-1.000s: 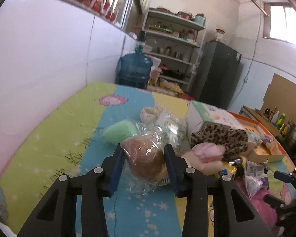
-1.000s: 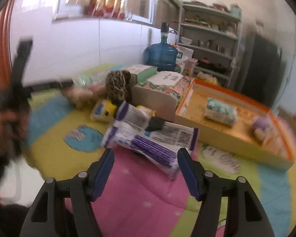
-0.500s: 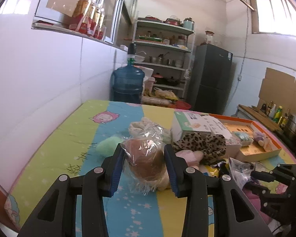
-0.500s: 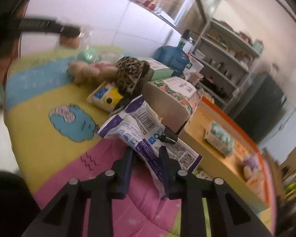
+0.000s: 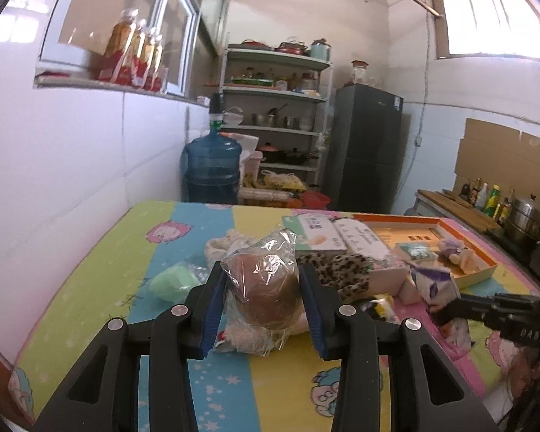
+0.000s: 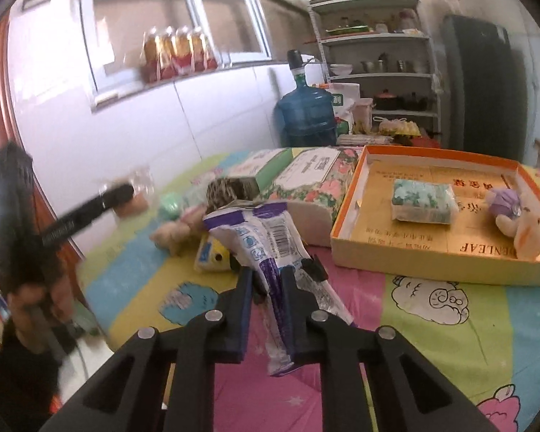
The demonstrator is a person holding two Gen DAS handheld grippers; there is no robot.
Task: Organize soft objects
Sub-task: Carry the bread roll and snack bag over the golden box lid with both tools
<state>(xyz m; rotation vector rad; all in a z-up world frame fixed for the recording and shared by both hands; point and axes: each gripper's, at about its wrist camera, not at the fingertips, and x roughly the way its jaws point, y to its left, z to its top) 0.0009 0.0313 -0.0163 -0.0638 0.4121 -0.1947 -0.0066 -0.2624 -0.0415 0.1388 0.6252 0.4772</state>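
The left tongs (image 5: pixel 262 306) clamp a brown soft lump in a clear plastic bag (image 5: pixel 266 288), lifted above the colourful counter (image 5: pixel 100 280). The right tongs (image 6: pixel 266 288) are closing on a purple-and-white packet (image 6: pixel 262 241), which rises between the blue pads, beside the orange tray (image 6: pixel 345 216).

Right gripper (image 6: pixel 266 280) closing — purple-white packet (image 6: pixel 266 241) between
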